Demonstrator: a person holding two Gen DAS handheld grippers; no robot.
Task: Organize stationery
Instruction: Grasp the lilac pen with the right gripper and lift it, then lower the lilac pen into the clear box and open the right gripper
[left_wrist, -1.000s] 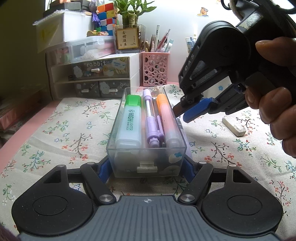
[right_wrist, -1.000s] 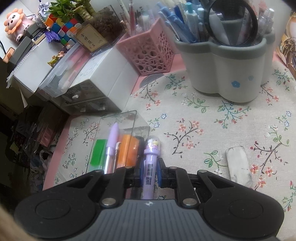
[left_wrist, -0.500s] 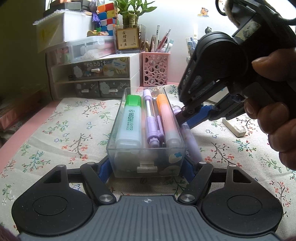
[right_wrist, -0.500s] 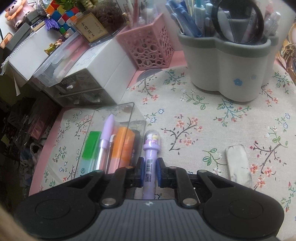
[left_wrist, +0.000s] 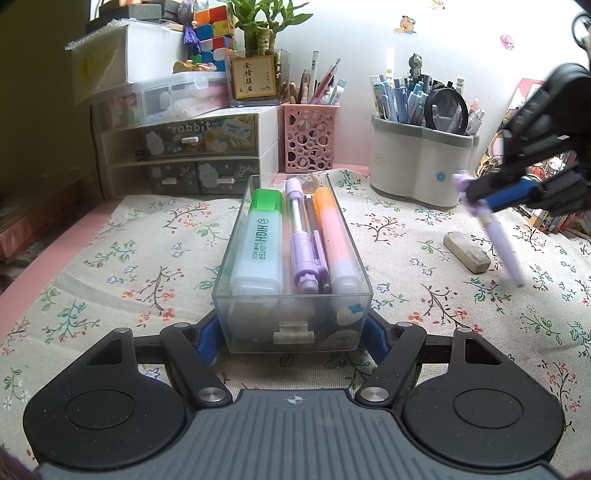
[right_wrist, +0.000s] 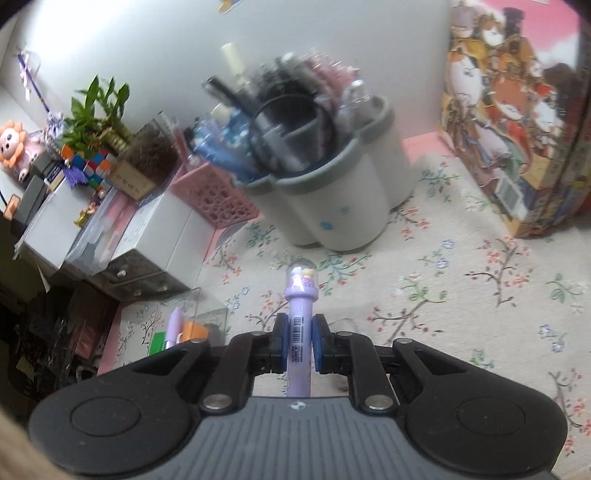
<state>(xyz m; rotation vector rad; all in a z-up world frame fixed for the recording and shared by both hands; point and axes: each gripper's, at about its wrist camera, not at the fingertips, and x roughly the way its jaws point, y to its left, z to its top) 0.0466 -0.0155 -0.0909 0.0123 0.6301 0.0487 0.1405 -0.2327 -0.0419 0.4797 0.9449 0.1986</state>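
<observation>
My left gripper (left_wrist: 293, 338) is shut on the near end of a clear plastic drawer (left_wrist: 236, 306) on the flowered cloth. The drawer holds a green highlighter (left_wrist: 260, 240), a purple pen (left_wrist: 301, 240) and an orange highlighter (left_wrist: 332, 240). My right gripper (right_wrist: 299, 345) is shut on a lilac pen with a domed figure top (right_wrist: 300, 314), held in the air. In the left wrist view this pen (left_wrist: 498, 240) hangs tilted, tip down, to the right of the drawer, near a white eraser (left_wrist: 467, 252) on the cloth.
A grey flower-shaped pen pot (left_wrist: 417, 162) full of pens stands at the back right, also in the right wrist view (right_wrist: 332, 199). A pink perforated holder (left_wrist: 310, 140) and a white drawer unit (left_wrist: 184, 155) stand at the back. A picture box (right_wrist: 517, 122) stands far right.
My right gripper has carried the lilac pen away from beside the drawer, up and to the right, toward the grey pot. The left gripper and drawer have not moved.
</observation>
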